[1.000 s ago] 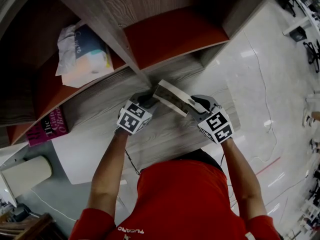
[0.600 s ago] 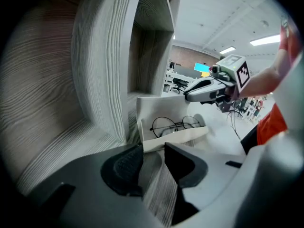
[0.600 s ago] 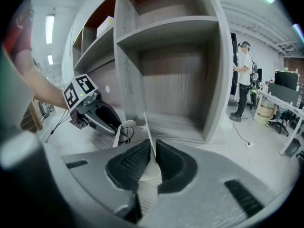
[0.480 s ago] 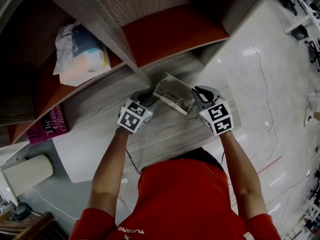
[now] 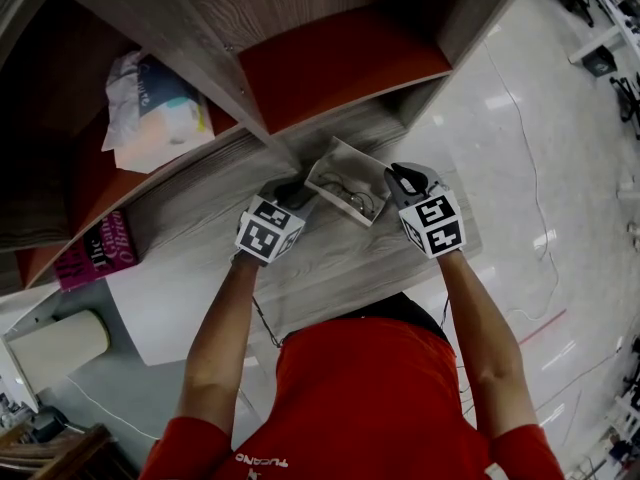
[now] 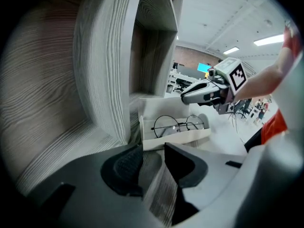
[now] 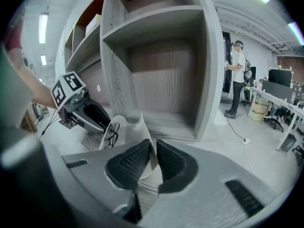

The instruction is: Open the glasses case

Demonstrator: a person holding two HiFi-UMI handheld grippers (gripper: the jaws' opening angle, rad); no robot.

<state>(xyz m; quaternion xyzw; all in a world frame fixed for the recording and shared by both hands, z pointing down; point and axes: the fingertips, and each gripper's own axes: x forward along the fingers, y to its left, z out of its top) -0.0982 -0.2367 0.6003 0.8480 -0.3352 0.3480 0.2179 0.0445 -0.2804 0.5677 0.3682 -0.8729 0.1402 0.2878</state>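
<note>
Now that the lid [image 7: 137,123] has been swung further back than a second ago, the glasses case [image 5: 338,164] is seen open on the wooden shelf [image 5: 330,258], and the glasses [image 6: 176,125] are exposed inside. At 3 o'clock of the case, the thin lid is pinched by the right gripper [image 7: 153,158], whose jaws have just been closing on it. At 9 o'clock, the left gripper [image 6: 154,156] is kept with its jaws apart, and only shelf wood is seen between them. The opening is judged practically done.
</note>
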